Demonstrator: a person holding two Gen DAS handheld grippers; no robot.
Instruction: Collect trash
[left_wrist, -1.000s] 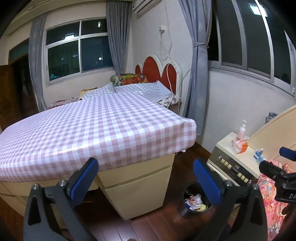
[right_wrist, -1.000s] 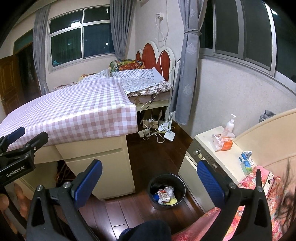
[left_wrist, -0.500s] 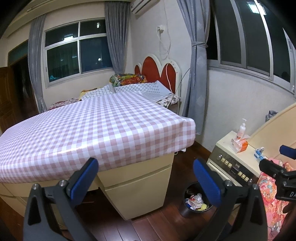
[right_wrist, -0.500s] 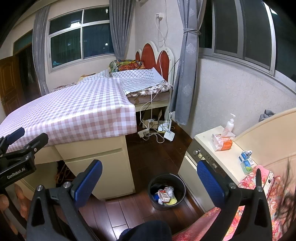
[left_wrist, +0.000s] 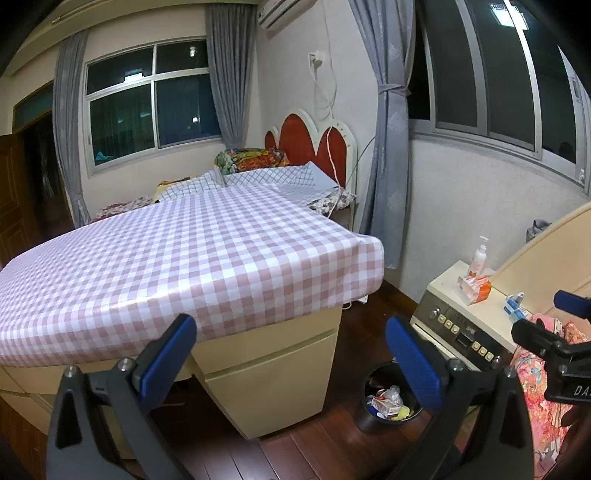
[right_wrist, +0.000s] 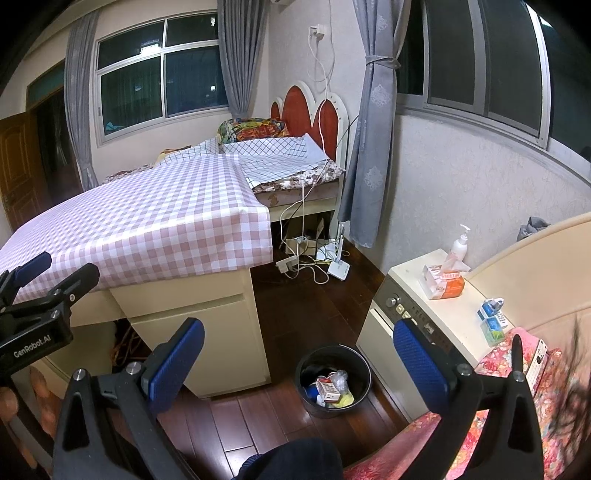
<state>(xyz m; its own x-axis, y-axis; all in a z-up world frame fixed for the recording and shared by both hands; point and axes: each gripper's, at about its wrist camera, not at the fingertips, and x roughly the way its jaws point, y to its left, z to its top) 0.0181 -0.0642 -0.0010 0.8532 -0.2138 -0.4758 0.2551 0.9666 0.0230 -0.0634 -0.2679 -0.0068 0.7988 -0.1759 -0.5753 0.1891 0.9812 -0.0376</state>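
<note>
Left hand-held gripper (left_wrist: 291, 354): fingers spread wide, blue pads facing each other, nothing between them; held above the floor in front of the desk. It also appears at the left edge of the right wrist view (right_wrist: 35, 273), jaws apart.

Desk (left_wrist: 273, 354): cream body, covered by a pink-and-white checked cloth (left_wrist: 177, 258) that hangs over the near edge. No trash is visible on the cloth in either view.

Bed (right_wrist: 295, 177): behind the desk, red scalloped headboard, grid-patterned sheet, colourful pillow.

Cables and chargers (right_wrist: 310, 254): white, tangled on the dark wood floor between bed and desk corner.

Trash bin (right_wrist: 334, 376): black, round, standing on the floor between the desk and the low cabinet. It holds the collected trash (right_wrist: 332, 387) (a small carton, clear crumpled plastic, something yellow). In the right wrist view the bin lies below and between the spread fingers, nearer the right one; in the left wrist view (left_wrist: 391, 397) it sits partly behind the right-side finger.

Right hand-held gripper (right_wrist: 299, 362): fingers spread wide, empty, poised above the bin and well apart from it.

Low cabinet (right_wrist: 436, 306): cream top carrying a pump bottle (right_wrist: 458, 247), an orange tissue pack (right_wrist: 445, 282) and small blue-and-white boxes (right_wrist: 491, 317).

Floral fabric (right_wrist: 495, 365): pink, at the right edge, with a remote lying on it.
</note>
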